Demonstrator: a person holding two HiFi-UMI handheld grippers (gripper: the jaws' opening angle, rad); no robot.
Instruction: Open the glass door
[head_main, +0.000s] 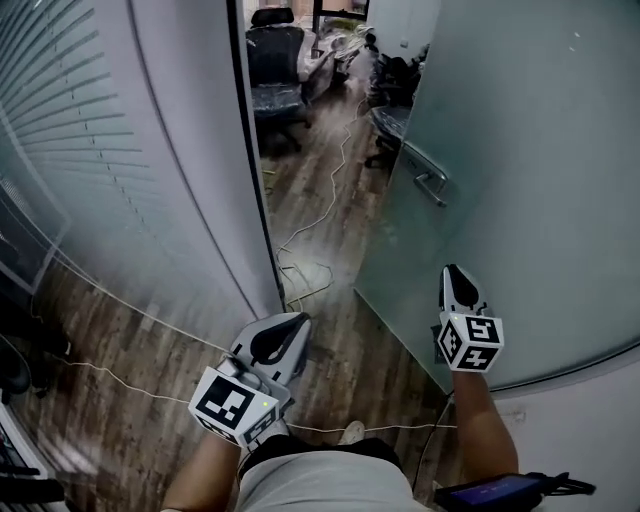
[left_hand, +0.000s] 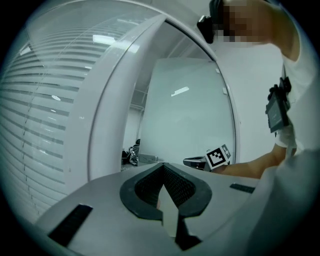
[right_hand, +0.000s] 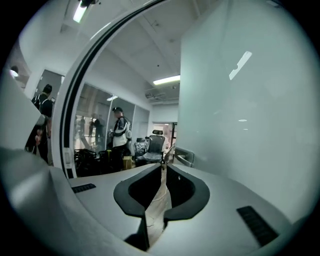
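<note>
Where the blinds (head_main: 60, 130) end at far left, a pale door frame (head_main: 215, 180) stands. The left gripper (head_main: 297, 322) is just below it, jaws together, empty. The right gripper (head_main: 453, 272) (jaws likewise closed, holding nothing) is near the glass door (head_main: 530, 140), which is swung open at right, its handle (head_main: 432, 182) further up.

— What sort of place is showing here?
— An office. Slatted blinds (head_main: 60, 110) are hanging behind a glass partition (head_main: 100, 230), and a frosted glass door (head_main: 520, 200) is standing ajar.
— Anything else pointing that way?
— Swivel office chairs (head_main: 275, 65) are sitting on the wood-look floor (head_main: 320, 200) beyond, with a ceiling strip light (right_hand: 167, 80) glowing overhead.
</note>
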